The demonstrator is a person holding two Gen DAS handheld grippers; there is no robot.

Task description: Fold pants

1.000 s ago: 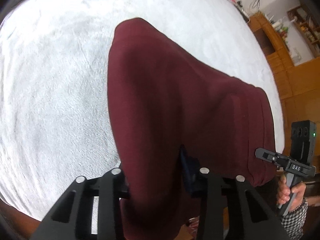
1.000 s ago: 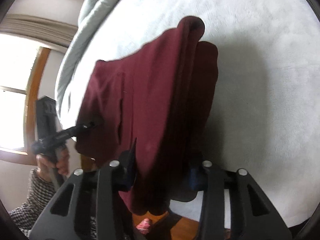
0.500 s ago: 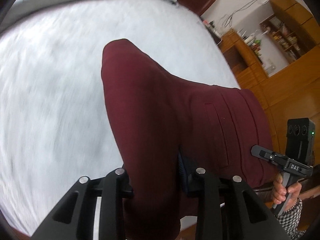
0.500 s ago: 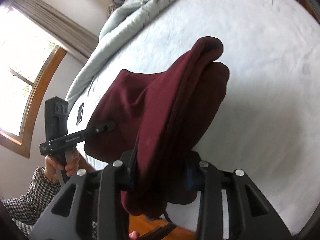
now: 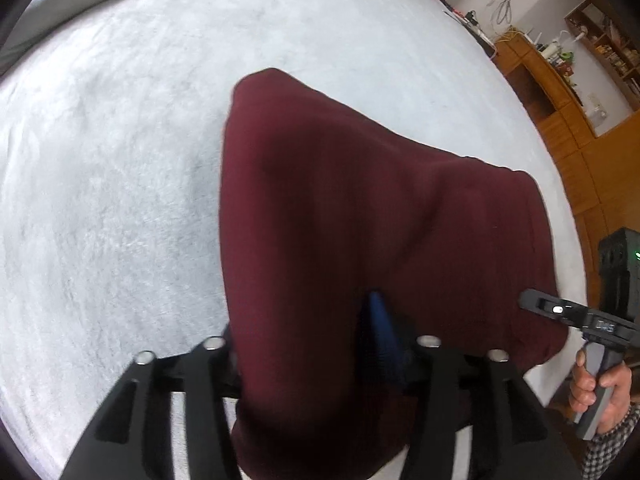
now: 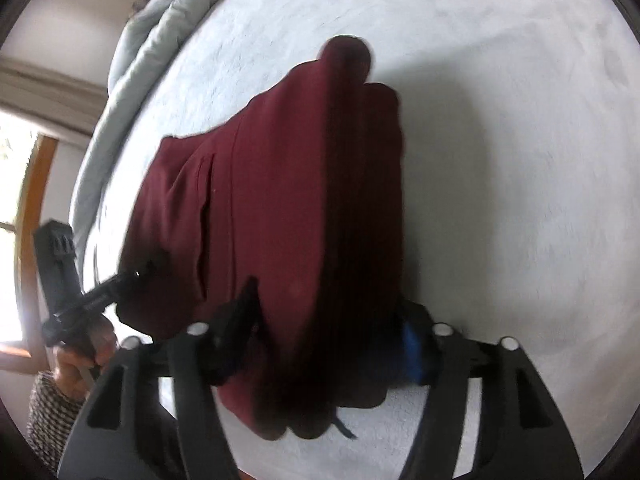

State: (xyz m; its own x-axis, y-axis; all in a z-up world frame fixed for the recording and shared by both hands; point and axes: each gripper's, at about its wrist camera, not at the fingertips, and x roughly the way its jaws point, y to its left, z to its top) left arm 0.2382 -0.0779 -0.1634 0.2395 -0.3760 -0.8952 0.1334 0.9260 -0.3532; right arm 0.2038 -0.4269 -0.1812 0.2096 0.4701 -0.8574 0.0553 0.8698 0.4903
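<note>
The maroon pants (image 5: pixel 360 220) are folded over and held up above a white fleece bed cover (image 5: pixel 100 200). My left gripper (image 5: pixel 304 344) is shut on one corner of the pants; cloth hides its fingertips. My right gripper (image 6: pixel 320 332) is shut on the other corner of the pants (image 6: pixel 288 208), with the waistband end and a drawstring hanging below the jaws. Each gripper shows in the other's view: the right one (image 5: pixel 536 304) at the pants' right edge, the left one (image 6: pixel 132 276) at their left edge. The far fold rests near the bed cover.
A grey duvet (image 6: pixel 152 40) lies bunched along the far side of the bed. Wooden shelves and cabinets (image 5: pixel 580 92) stand beyond the bed's right side. A window with a wooden frame (image 6: pixel 28 220) is on the left.
Both grippers have tilted back down toward the bed with the pants in them. The pants hang lower over the cover than half a second ago.
</note>
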